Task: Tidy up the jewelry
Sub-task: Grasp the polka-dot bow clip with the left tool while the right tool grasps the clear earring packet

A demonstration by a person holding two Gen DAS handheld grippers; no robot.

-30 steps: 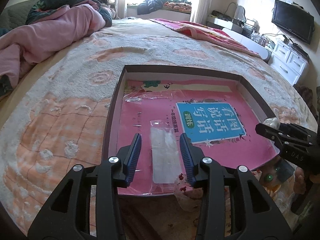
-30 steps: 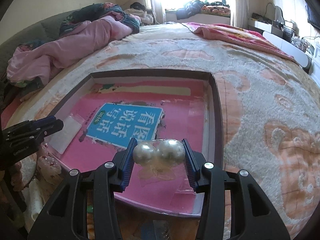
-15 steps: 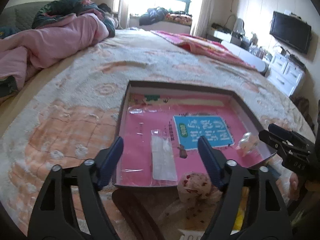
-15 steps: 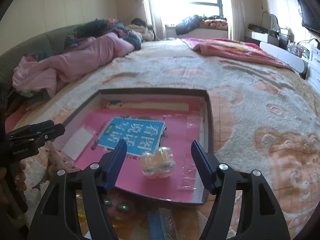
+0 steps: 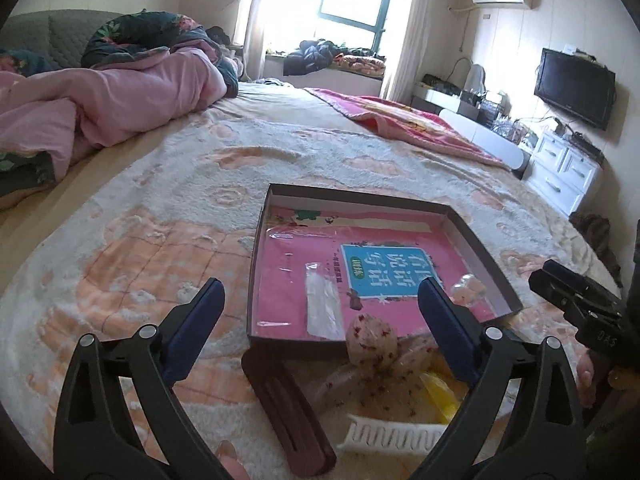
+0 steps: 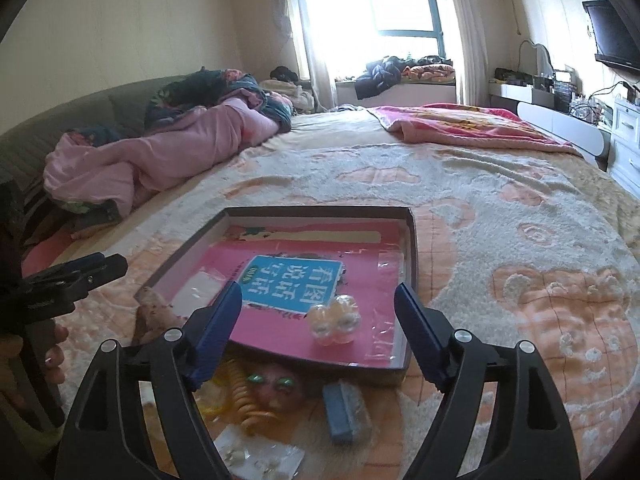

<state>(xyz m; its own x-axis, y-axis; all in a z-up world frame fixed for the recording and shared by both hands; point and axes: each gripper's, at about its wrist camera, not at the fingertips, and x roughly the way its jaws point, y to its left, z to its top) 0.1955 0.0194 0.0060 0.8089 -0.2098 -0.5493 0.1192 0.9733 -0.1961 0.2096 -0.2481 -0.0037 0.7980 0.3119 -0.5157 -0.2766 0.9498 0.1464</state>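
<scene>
Right wrist view shows the right gripper [image 6: 316, 322] spread wide and empty above the near end of the shallow box [image 6: 412, 240] on the bed. The pearl earrings [image 6: 335, 319], two glossy white globes in a clear packet, lie inside the box on the pink book cover, near its front right corner. A flat clear sachet [image 5: 322, 306] lies in the box toward its left side. The left gripper [image 5: 320, 322] is likewise spread and holds nothing. Judging from this, two pieces are placed and more remain: a speckled scrunchie [image 5: 372, 342], a brown hair clip [image 5: 288, 404], a white comb [image 5: 394, 436], a blue block [image 6: 346, 412] and green-stone earrings [image 6: 268, 380] lie outside the front wall on the blanket.
</scene>
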